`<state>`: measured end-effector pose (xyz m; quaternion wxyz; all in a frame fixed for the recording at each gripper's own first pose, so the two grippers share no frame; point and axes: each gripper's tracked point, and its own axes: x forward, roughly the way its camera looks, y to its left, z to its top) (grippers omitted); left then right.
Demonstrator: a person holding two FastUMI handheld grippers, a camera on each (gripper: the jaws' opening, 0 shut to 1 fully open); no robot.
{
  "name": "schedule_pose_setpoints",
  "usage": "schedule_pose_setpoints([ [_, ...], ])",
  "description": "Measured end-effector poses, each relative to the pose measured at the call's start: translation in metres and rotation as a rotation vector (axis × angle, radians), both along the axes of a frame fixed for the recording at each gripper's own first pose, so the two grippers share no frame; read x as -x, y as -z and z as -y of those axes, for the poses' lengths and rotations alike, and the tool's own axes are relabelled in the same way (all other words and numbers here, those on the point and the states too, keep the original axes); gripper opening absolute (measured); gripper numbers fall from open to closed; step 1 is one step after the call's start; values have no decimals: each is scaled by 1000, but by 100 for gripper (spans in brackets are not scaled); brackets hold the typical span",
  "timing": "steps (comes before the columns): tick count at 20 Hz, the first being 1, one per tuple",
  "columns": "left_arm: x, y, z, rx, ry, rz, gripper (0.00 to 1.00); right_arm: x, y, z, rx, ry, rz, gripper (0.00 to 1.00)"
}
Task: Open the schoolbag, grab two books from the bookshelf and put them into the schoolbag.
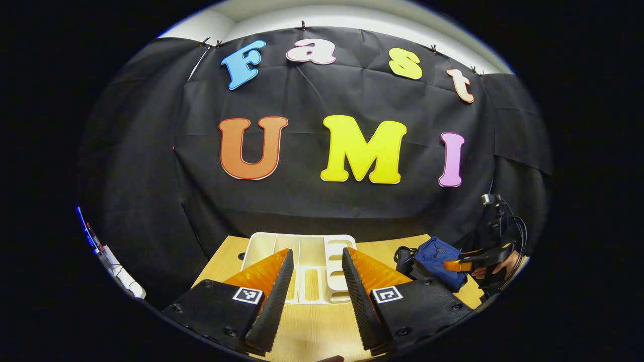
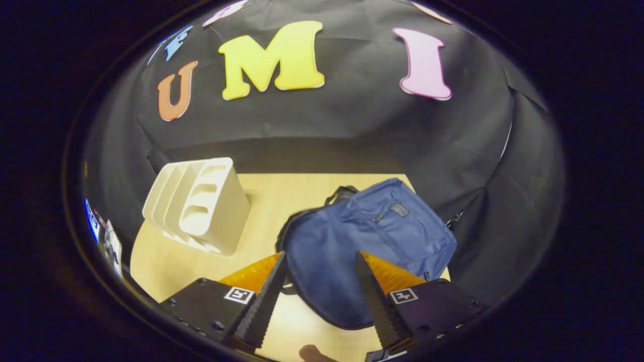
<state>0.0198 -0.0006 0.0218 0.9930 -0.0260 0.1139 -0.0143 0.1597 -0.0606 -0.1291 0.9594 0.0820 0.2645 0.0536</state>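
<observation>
A blue schoolbag [image 2: 367, 241] lies flat on the wooden table [image 2: 297, 191], its black straps [image 2: 339, 192] at the far end. My right gripper [image 2: 319, 296] hovers open just above the bag's near end, nothing between its fingers. A white slotted bookshelf [image 2: 201, 206] stands to the bag's left; I see no books in its slots. In the left gripper view the same bookshelf [image 1: 307, 261] stands straight ahead and my left gripper [image 1: 316, 296] is open in front of it. The schoolbag [image 1: 435, 259] lies to the right there, with the right gripper [image 1: 478, 259] and a hand over it.
The black cloth wall closes the table's far side close behind the bookshelf. White and blue items [image 1: 108, 256] sit off the table's left edge. Bare wood shows between bookshelf and bag [image 2: 266, 211].
</observation>
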Motion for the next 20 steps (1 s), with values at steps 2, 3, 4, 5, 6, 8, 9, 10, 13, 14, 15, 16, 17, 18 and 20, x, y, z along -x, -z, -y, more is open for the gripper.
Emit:
schedule_pose_setpoints([
  [2,1,0,4,19,8,-5,65,10,-39,6,22,28,76,84],
  [3,2,0,6,29,12,-10,65,18,-59,7,26,39,113,88],
  [4,2,2,8,35,18,-23,67,26,-78,8,24,48,148,93],
  [5,4,5,10,39,20,-44,70,36,-94,9,27,53,174,93],
  [6,5,4,9,38,7,-48,77,46,-109,9,20,59,202,94],
  [8,6,-7,9,7,4,-16,79,67,-137,3,9,54,252,95],
  [9,7,-12,9,-9,-3,-3,80,75,-146,7,17,67,270,95],
  [10,8,-14,12,-11,-5,0,86,82,-155,9,18,81,292,96],
  [13,13,-23,14,-7,-24,20,94,106,-180,13,25,130,371,95],
  [14,14,-24,15,-7,-26,28,95,114,-184,16,33,153,391,96],
  [15,15,-25,15,-4,-32,32,95,122,-186,15,32,161,410,95],
  [16,16,-25,15,0,-39,34,95,128,-189,12,34,159,429,95],
  [17,17,-24,15,8,-39,34,95,134,-190,10,47,158,446,95],
  [18,19,-23,15,12,-45,33,95,137,-191,11,62,161,463,95],
  [20,22,-19,12,17,-57,24,95,145,-194,3,64,145,492,99],
])
